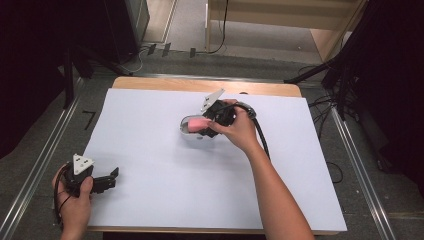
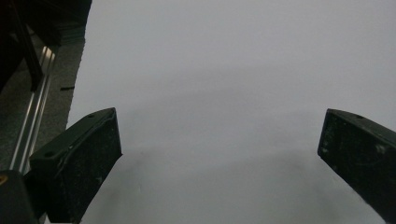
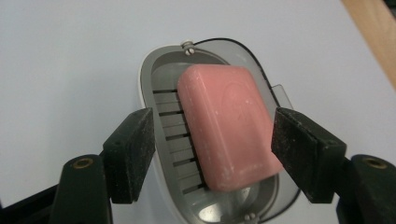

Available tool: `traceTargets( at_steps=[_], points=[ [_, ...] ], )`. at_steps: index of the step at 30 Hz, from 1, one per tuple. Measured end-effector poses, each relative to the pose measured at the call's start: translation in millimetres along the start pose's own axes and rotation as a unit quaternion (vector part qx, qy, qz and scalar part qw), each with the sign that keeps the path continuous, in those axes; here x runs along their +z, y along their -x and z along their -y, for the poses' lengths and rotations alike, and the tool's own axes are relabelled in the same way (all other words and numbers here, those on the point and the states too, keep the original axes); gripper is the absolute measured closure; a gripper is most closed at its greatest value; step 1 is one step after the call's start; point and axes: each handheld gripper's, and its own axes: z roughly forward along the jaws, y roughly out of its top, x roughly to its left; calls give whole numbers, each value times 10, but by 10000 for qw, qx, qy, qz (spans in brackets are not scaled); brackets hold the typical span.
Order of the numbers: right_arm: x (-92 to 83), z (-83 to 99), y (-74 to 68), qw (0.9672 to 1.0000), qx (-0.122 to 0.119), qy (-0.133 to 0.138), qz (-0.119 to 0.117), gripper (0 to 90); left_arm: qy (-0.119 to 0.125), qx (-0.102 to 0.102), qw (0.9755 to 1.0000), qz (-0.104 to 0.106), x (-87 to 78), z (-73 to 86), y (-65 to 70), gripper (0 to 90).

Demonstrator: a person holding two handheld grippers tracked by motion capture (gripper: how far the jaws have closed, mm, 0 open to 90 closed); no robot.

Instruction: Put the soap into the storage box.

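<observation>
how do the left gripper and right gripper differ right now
The left gripper sits near the table's front left edge, while the right gripper is out at the middle over the soap dish. The left gripper's jaws stand wide with only white sheet between them; the right gripper's jaws flank the pink soap, one pad at its side, the other apart. Both are black, open and hand-held.

Lab or studio, black curtains (image 1: 30, 75), floor rails (image 1: 40, 165), white-covered table (image 1: 150, 200), loose cables (image 1: 325, 105)

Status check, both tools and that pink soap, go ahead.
Left tool open, idle over the white sheet. Right tool open, straddling pink soap, which is lying tilted in the grey soap dish. Nothing obstructing.
</observation>
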Motion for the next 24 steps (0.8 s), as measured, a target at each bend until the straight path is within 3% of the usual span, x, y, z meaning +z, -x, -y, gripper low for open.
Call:
traceTargets(
  at_steps=[9,10,24],
  points=[
    [-112,126,-46,9996,215,118,168,255,-8,14,10000,-10,3,-1,2,0],
    [-148,175,-52,9991,336,180,178,253,-10,14,10000,-13,3,-1,3,0],
    [-318,572,-168,9953,836,323,372,196,-3,21,10000,-32,-2,0,6,0]
  ],
)
